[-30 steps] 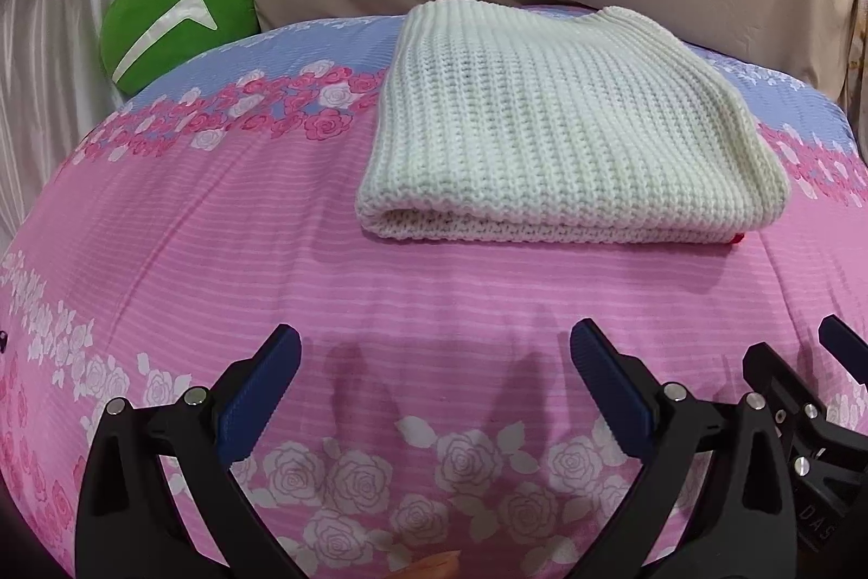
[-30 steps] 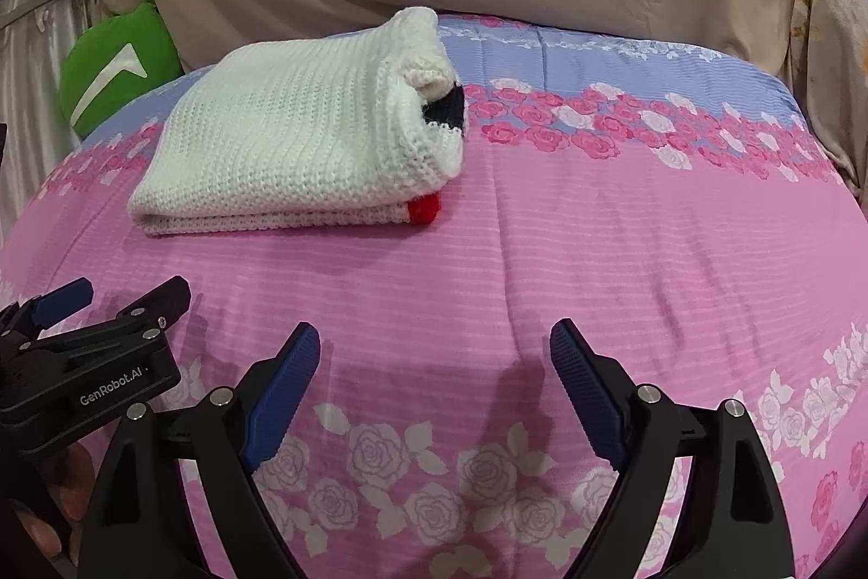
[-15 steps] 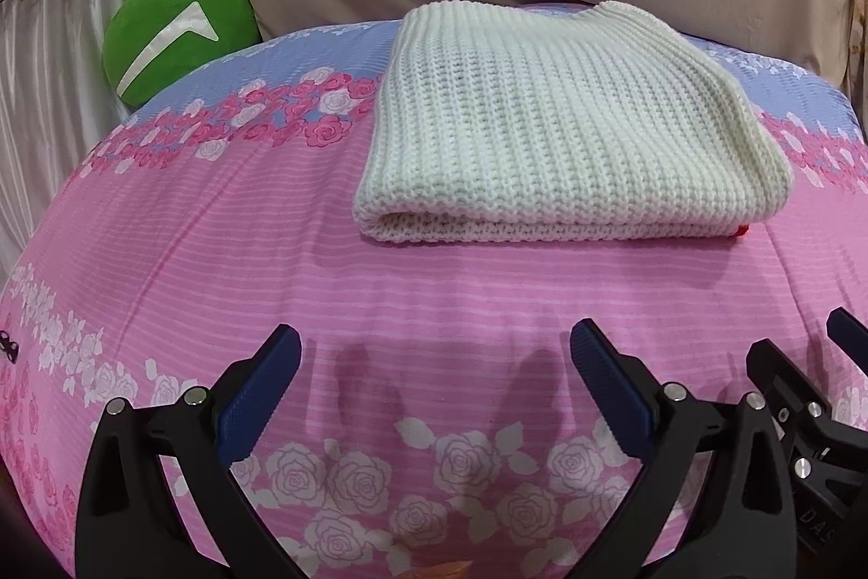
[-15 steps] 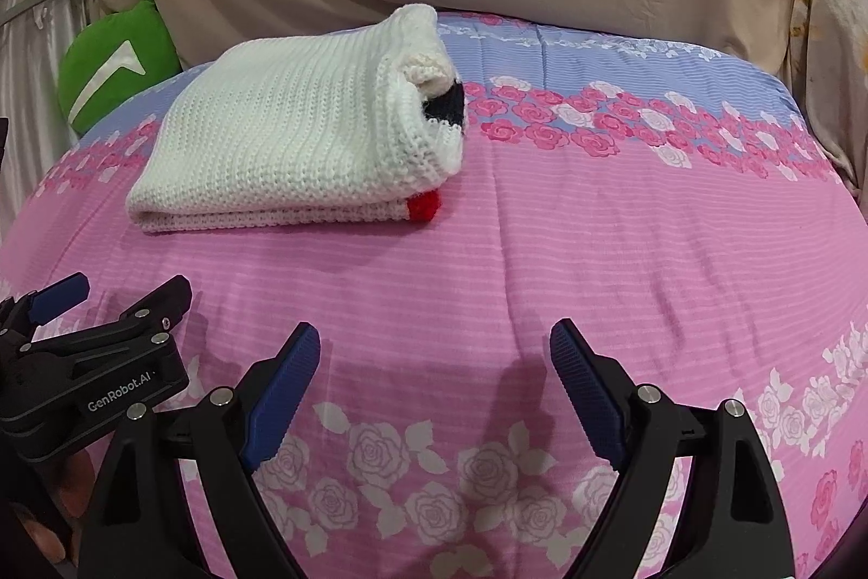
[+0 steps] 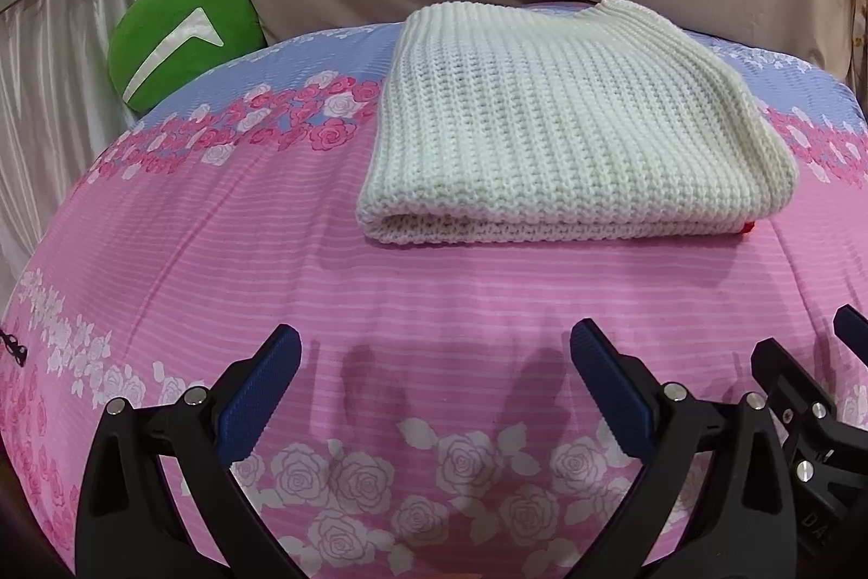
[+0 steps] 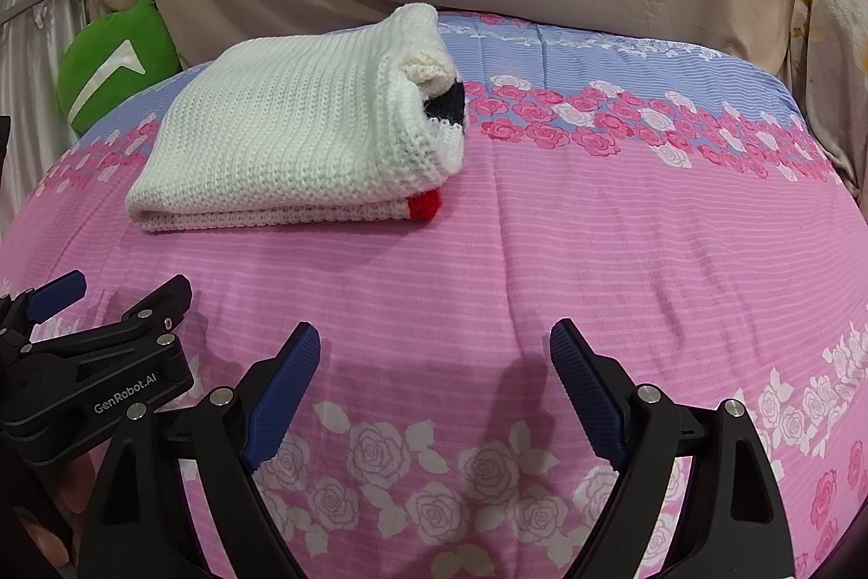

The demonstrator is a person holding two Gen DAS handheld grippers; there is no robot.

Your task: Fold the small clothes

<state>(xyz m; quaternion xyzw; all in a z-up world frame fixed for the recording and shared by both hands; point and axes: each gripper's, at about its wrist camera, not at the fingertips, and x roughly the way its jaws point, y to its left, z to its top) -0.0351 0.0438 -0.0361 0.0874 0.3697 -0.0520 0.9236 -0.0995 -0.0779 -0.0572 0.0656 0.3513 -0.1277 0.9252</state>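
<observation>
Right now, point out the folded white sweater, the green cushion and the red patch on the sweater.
folded white sweater (image 5: 564, 128), left wrist view, middle of its knitted top face.
green cushion (image 5: 179, 36), left wrist view, green face near the white mark.
red patch (image 6: 424, 204), right wrist view, near right corner of the bottom layer.

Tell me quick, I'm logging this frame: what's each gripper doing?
Left gripper: open, holding nothing.
Right gripper: open, holding nothing.
</observation>
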